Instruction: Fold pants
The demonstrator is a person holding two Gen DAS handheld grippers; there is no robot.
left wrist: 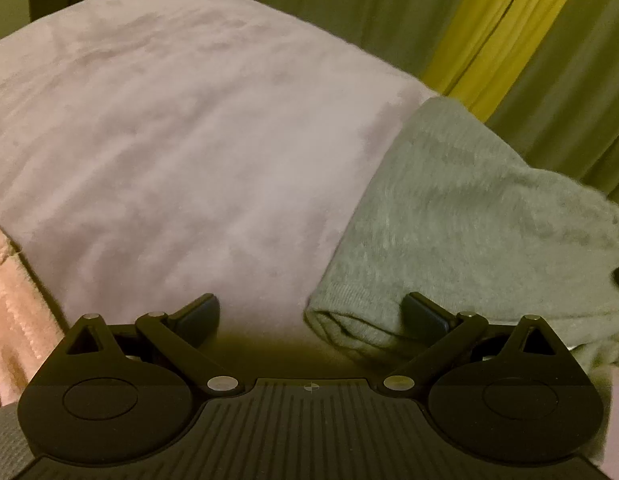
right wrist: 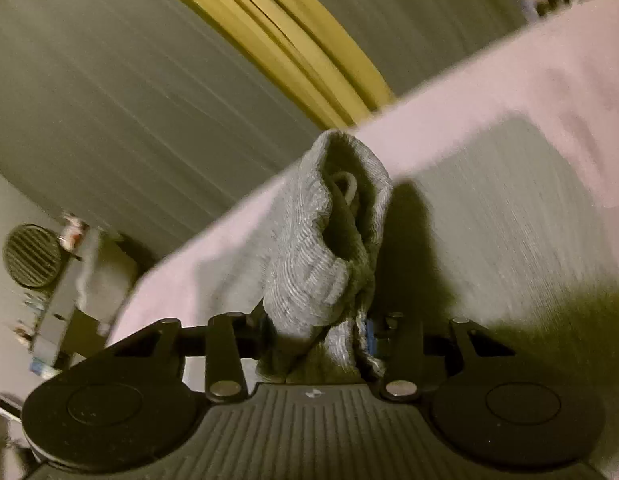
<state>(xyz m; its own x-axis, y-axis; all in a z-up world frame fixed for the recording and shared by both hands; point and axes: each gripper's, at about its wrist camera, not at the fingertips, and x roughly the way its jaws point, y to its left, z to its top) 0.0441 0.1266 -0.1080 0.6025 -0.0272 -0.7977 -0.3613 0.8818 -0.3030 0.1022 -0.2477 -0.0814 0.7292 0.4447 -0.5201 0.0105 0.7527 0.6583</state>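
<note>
— Pants (left wrist: 461, 220) are where, exactly?

— Grey knit ones, lying on the pale pink blanket (left wrist: 169, 140), toward the right of the left wrist view, with a folded edge just in front of that tool. The right gripper (right wrist: 315, 332) has a bunched, ribbed piece of them (the waistband, I would guess) pinched between its fingers and raised off the blanket.

— And the left gripper (left wrist: 311, 314)?

— Spread wide, nothing between its fingers; its right finger (left wrist: 425, 314) sits over the folded edge.

— What worries you?

— That bunch is thick and lopsided in the clenched jaws — a hard pull could drag a layer free, or haul the flat part askew, since nothing pins it. The left could also catch only the top layer.
</note>
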